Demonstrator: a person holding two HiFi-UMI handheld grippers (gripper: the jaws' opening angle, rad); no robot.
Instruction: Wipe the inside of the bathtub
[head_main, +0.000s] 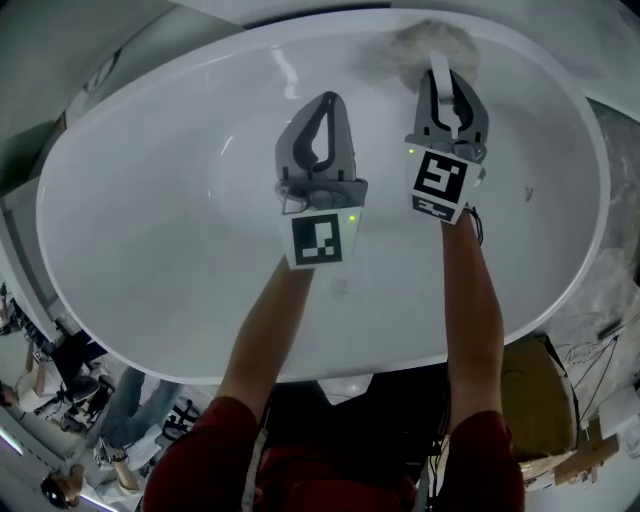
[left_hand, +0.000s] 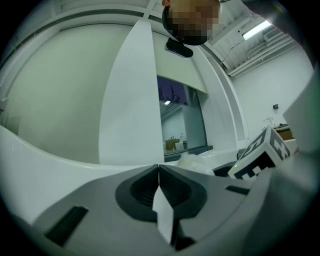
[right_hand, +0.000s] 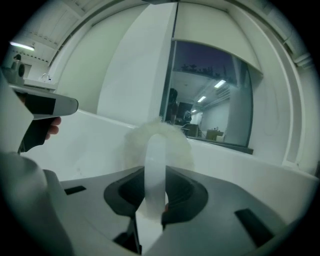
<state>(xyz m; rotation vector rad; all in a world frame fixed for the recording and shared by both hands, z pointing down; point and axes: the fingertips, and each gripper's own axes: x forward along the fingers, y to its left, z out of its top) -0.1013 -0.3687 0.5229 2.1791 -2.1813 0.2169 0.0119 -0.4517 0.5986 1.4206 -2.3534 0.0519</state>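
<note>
The bathtub (head_main: 110, 240) basin lay bare and wide to the left of the left tongs (head_main: 326, 100) and on their near side, so passage there was free. The right tongs (head_main: 441, 72) hung close beside them with only a narrow gap between. Straight ahead, the fluffy duster (head_main: 432, 40) they clamped sat at the tub's far wall, which closed that way.

A dark window (left_hand: 182, 117) reflects ceiling lamps. A broad white pillar (left_hand: 127, 100) stands just left of the window. Strip lights (left_hand: 255, 30) hang up and right of it. A brown box (left_hand: 171, 145) shows low behind its glass.
</note>
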